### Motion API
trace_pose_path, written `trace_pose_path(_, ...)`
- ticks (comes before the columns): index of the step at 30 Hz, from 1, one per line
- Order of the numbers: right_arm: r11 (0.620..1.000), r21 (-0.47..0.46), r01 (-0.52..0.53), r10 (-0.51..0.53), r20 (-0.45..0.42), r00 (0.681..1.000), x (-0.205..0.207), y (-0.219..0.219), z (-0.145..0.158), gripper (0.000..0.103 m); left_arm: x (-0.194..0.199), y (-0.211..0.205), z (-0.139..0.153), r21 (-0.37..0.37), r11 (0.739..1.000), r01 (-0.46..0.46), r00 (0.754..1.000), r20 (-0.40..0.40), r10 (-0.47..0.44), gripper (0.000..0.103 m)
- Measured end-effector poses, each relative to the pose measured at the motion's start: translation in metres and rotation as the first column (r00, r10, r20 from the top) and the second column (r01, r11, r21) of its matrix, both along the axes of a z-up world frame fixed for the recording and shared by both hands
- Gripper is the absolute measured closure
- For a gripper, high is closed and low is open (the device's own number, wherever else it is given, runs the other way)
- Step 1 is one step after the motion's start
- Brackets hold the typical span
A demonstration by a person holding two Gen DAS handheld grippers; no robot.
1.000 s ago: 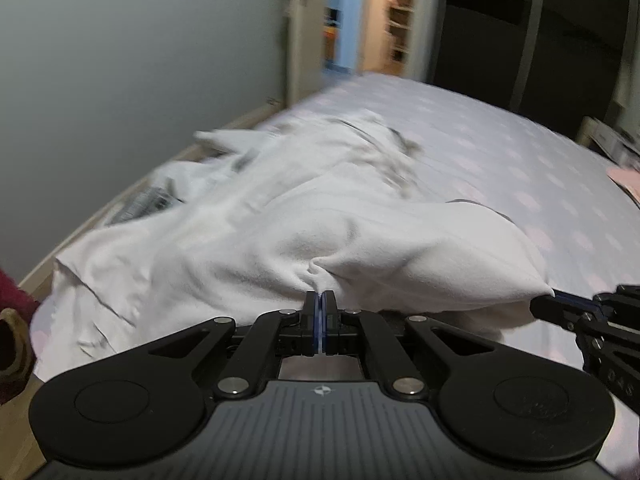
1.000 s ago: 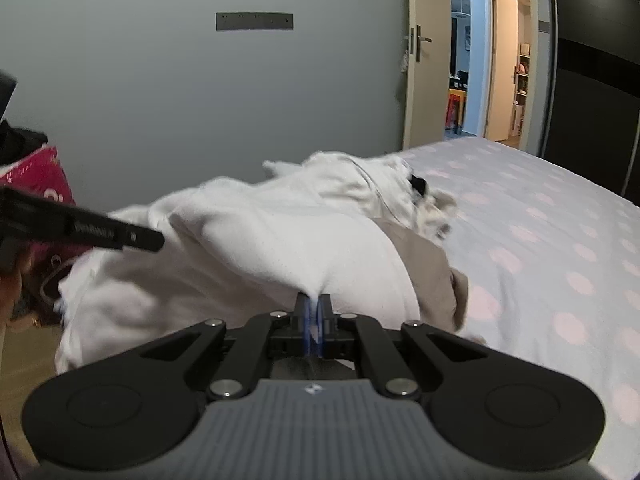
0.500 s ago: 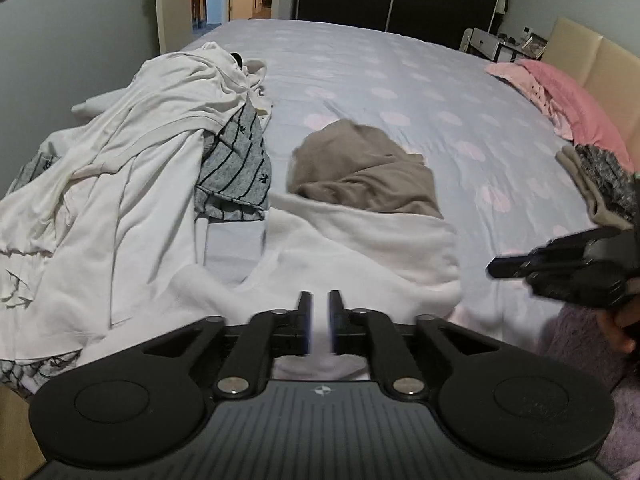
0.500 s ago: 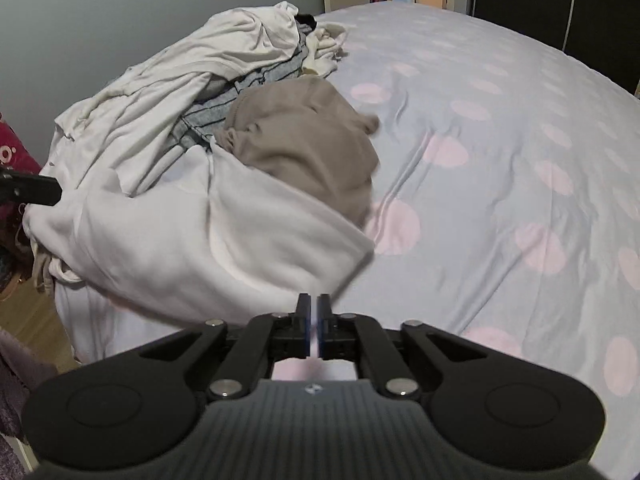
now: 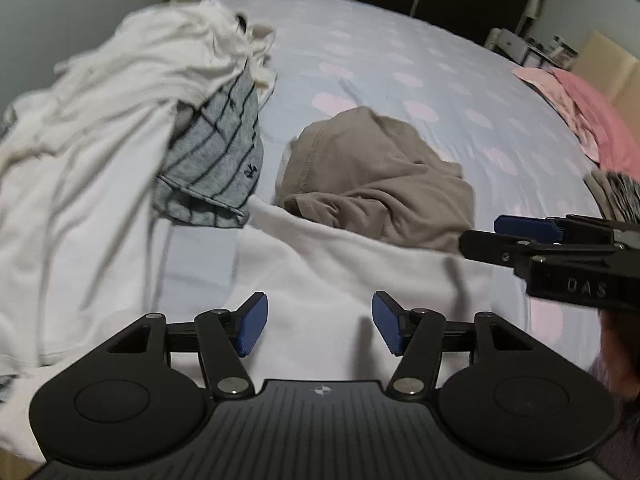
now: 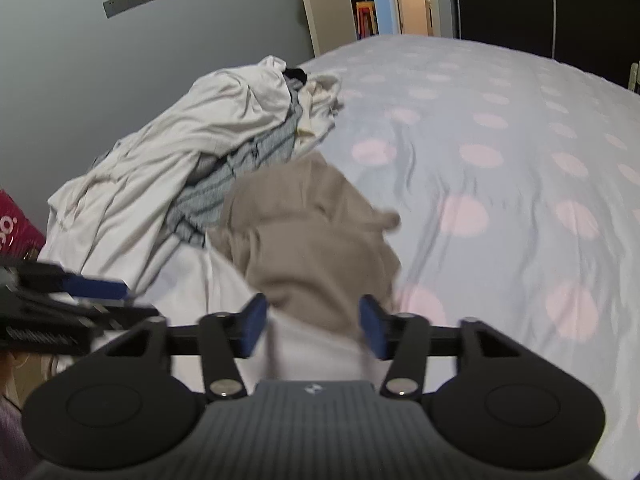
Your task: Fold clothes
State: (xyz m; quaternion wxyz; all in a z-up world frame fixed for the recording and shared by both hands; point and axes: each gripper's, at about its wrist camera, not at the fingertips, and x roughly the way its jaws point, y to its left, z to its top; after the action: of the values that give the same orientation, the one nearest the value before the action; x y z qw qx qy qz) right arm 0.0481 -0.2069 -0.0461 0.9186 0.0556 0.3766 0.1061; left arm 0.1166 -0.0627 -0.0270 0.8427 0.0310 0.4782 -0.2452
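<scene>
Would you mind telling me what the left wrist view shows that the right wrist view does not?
Only the left wrist view shows the pink clothes at the far right of the bed. Only the right wrist view shows the open door and a red bag. Both show the white pile, the grey striped garment, the tan garment, the white garment nearest, and both sets of jaws open.

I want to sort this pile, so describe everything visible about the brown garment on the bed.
The brown garment is taupe, soft-looking cloth, crumpled in a loose heap with stitched seams showing. It lies on the dotted bedsheet, its near edge resting on the white garment, beside the grey striped garment. Neither gripper touches it.
</scene>
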Motion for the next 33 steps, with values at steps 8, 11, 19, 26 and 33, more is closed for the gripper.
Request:
trace_pose_path(8, 0.999, -0.036, -0.003, 0.002, -0.011, 1.000, 0.035, 0.010, -0.028, 0.065, 0.023, -0.013, -0.036, 0.061, 0.994, -0.092, 0.987, -0.125, 0.099, 0.078)
trace_pose_path(11, 1.000, -0.012, 0.005, -0.005, 0.014, 1.000, 0.031, 0.004, -0.029, 0.076, 0.017, -0.009, -0.029, 0.064, 0.993, -0.103, 0.990, -0.091, 0.109, 0.095)
trace_pose_path(19, 0.997, -0.031, 0.071, -0.067, 0.114, 0.991, 0.020, -0.013, 0.010, 0.096, 0.001, 0.019, 0.043, -0.001, 0.984, -0.178, 0.979, 0.101, 0.177, 0.097)
trace_pose_path(26, 0.985, -0.111, 0.129, -0.095, 0.275, 0.957, 0.010, -0.029, 0.084, 0.097, 0.012, 0.048, 0.157, -0.045, 0.968, -0.246, 0.905, 0.347, 0.246, 0.097)
trace_pose_path(33, 0.943, -0.173, 0.284, -0.184, 0.439, 0.879, 0.010, -0.050, 0.158, 0.098, 0.031, 0.100, 0.267, -0.062, 0.916, -0.396, 0.747, 0.558, 0.361, 0.097)
